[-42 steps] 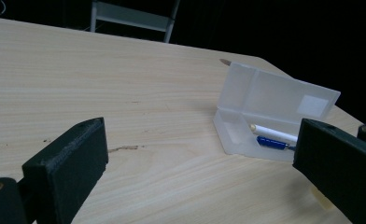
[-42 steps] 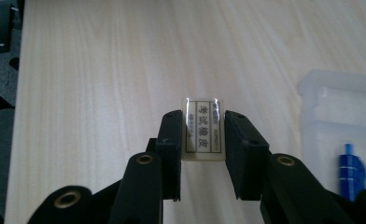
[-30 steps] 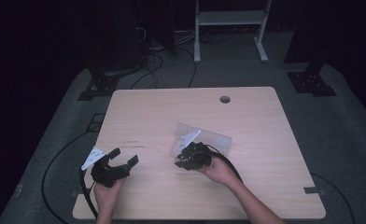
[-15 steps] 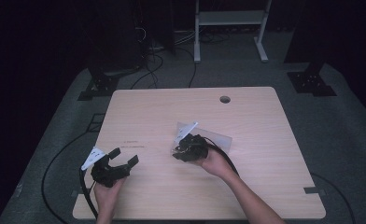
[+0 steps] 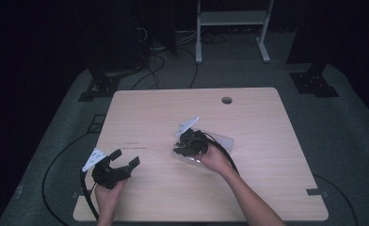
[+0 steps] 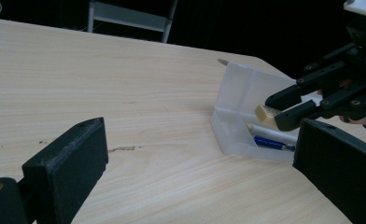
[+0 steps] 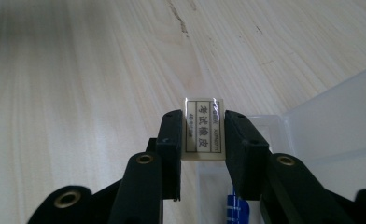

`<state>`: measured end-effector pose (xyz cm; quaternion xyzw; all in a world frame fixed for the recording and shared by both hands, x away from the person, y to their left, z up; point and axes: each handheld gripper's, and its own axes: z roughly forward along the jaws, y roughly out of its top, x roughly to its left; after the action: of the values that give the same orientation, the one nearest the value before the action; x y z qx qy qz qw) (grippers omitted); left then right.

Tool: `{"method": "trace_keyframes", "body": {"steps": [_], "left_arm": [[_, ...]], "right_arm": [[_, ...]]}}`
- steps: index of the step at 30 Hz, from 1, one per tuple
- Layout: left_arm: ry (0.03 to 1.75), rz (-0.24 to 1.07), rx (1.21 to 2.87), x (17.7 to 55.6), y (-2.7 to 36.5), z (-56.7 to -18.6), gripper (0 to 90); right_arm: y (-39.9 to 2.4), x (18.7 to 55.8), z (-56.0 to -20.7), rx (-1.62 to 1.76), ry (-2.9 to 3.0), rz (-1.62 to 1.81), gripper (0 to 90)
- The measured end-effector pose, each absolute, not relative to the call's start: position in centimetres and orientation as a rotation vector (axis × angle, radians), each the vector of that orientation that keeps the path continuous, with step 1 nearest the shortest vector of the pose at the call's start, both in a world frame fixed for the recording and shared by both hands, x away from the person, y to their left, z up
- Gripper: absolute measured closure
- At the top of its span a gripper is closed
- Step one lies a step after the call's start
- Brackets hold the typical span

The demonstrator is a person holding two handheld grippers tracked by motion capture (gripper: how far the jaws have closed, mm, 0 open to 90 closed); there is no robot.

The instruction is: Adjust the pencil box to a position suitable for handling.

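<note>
My right gripper is shut on a small cream eraser with a printed label, held between both pads. It hangs just above a clear plastic case that lies open on the table, lid tilted back. Inside the case lie a white pen and a blue-labelled item. In the left gripper view the right gripper carries the eraser over the case. In the high view the right gripper is at mid-table over the case. My left gripper rests open near the front left, nothing between its jaws.
The wooden table has a cable hole near its far edge. A cable trails from the left gripper over the table's left side. A white metal stand and dark equipment sit on the floor beyond the table.
The right gripper with the eraser has shifted a little to the left and away from the person over the open case. The left gripper has stayed put.
</note>
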<state>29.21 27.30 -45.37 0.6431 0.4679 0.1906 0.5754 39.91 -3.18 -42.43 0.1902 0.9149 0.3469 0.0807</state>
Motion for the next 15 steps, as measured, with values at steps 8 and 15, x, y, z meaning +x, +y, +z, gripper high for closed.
{"method": "trace_keyframes", "body": {"steps": [8,15], "left_arm": [[1.091,0.447,1.509,29.2,27.2,-45.4,2.1],[1.092,0.446,1.508,29.3,27.2,-45.4,2.1]], "right_arm": [[-3.3,41.1,-43.6,0.632,2.735,1.023,68.0],[-3.4,41.9,-44.3,0.682,2.737,1.009,68.0]]}}
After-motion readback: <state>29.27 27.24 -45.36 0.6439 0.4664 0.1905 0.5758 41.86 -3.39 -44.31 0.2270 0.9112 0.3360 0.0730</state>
